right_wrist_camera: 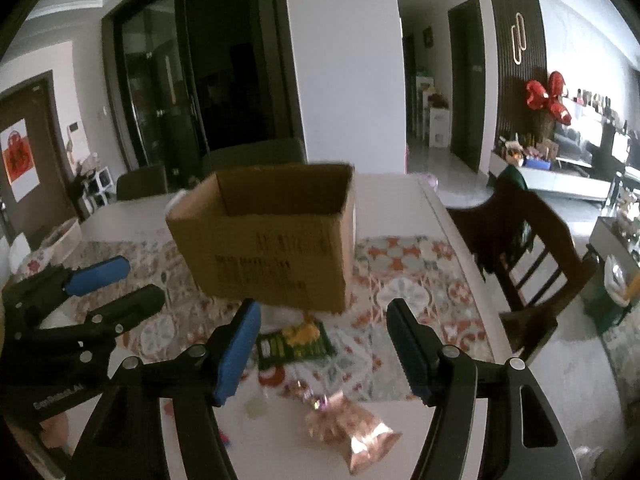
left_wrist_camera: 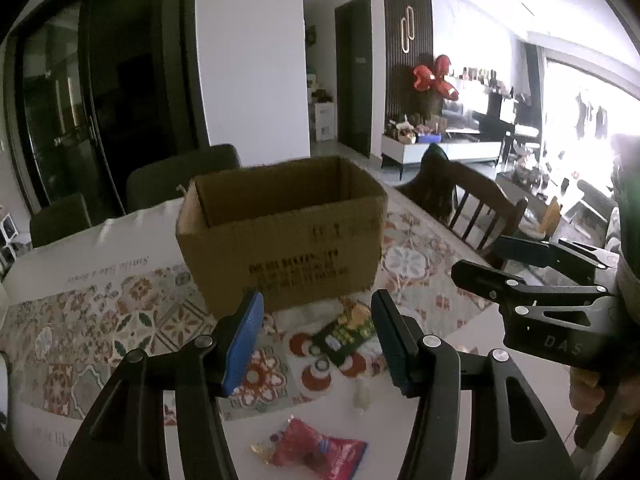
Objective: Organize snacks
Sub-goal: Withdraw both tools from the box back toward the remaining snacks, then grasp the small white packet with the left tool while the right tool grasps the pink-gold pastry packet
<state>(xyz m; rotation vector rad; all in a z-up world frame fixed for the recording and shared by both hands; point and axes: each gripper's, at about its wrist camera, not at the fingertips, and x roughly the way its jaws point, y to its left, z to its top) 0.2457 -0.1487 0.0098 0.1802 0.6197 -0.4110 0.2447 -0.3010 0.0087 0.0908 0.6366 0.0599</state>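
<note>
An open brown cardboard box (left_wrist_camera: 280, 236) (right_wrist_camera: 268, 240) stands on the patterned table mat. Just in front of it lies a green snack packet (left_wrist_camera: 344, 332) (right_wrist_camera: 294, 344). My left gripper (left_wrist_camera: 317, 300) hovers above that packet, open, with nothing between its blue pads. A red snack bag (left_wrist_camera: 316, 448) lies nearer, below the left gripper. My right gripper (right_wrist_camera: 323, 307) is also open and empty over the green packet, and a copper-coloured snack bag (right_wrist_camera: 352, 436) lies under it near the table edge. Each gripper shows in the other's view: the right gripper (left_wrist_camera: 480, 258) and the left gripper (right_wrist_camera: 140, 280).
The mat (left_wrist_camera: 100, 320) covers a white table. A wooden chair (right_wrist_camera: 528, 240) stands at the table's right side and dark chairs (left_wrist_camera: 180, 176) behind the box. A small pale object (left_wrist_camera: 362, 396) and a wrapped sweet (right_wrist_camera: 308, 396) lie among the snacks.
</note>
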